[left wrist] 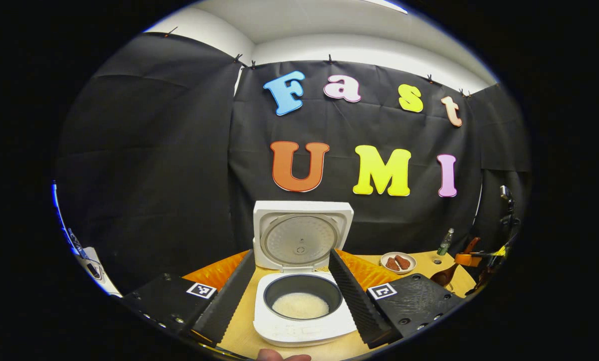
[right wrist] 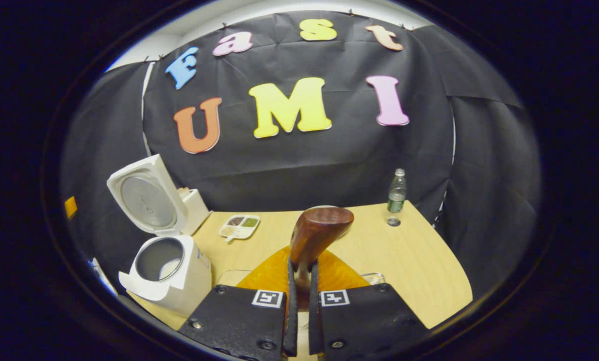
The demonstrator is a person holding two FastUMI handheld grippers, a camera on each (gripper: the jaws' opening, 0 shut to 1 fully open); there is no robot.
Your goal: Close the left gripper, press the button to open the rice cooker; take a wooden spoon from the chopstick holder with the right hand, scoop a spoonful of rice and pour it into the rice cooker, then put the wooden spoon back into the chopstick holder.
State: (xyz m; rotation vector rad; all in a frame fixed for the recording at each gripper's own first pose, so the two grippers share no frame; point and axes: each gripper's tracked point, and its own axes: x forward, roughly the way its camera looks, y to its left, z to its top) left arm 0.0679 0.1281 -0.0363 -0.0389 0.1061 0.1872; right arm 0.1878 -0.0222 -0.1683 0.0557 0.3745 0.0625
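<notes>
Rice cooker sits on the wooden table, lid flipped up and standing upright behind the pot. Inner pot has a low layer of white rice at the bottom.

Left tongs: wide open, holding nothing, one finger either side of the cooker body w/ the pot between them. Not touching the cooker as far as I can see. Fingertip of the person pokes in at the bottom edge.

Right tongs: nearly closed, both fingers clamped on the handle of the wooden spoon. Spoon bowl stands up above the fingertips, dark glossy wood; can't tell if there's rice in it from this side. Orange mat lies on the table under it.

From the right gripper view the cooker is off to the left, well apart from the spoon. Near the cooker's lid: a white box-like holder, and beside that a small divided dish w/ grains. Green plastic bottle stands upright at the far table edge, its cap lying just beside it.

Left gripper view also shows a small plate w/ brown pieces, right of the cooker.
</notes>
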